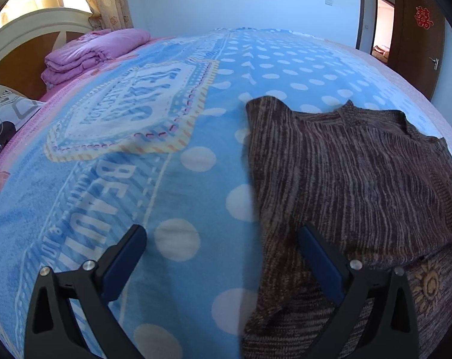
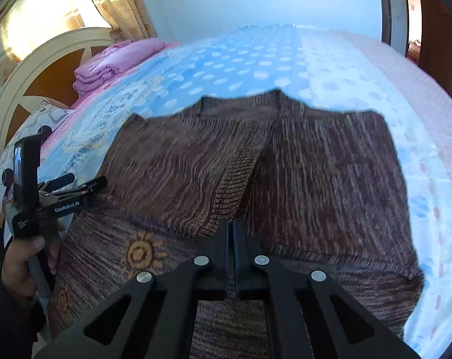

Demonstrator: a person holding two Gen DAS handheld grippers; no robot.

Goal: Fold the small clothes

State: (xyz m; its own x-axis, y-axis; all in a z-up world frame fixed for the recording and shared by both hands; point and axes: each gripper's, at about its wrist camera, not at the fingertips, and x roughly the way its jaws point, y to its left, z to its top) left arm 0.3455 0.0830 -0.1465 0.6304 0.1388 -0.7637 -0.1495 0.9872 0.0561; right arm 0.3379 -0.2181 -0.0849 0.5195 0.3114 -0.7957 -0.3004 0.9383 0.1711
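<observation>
Left gripper (image 1: 223,254): jaws wide open, empty, at the sweater's (image 1: 354,173) nine o'clock edge. Sweater on bed (image 1: 196,185), sleeves folded in. Right gripper (image 2: 231,239): jaws closed; whether pinching knit, unclear. Soft, limp, light; take hem corners.

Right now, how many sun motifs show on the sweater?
2 on the sweater: one sun below the folded left panel, another sun nearer the left hand. Folds may hide more.
</observation>
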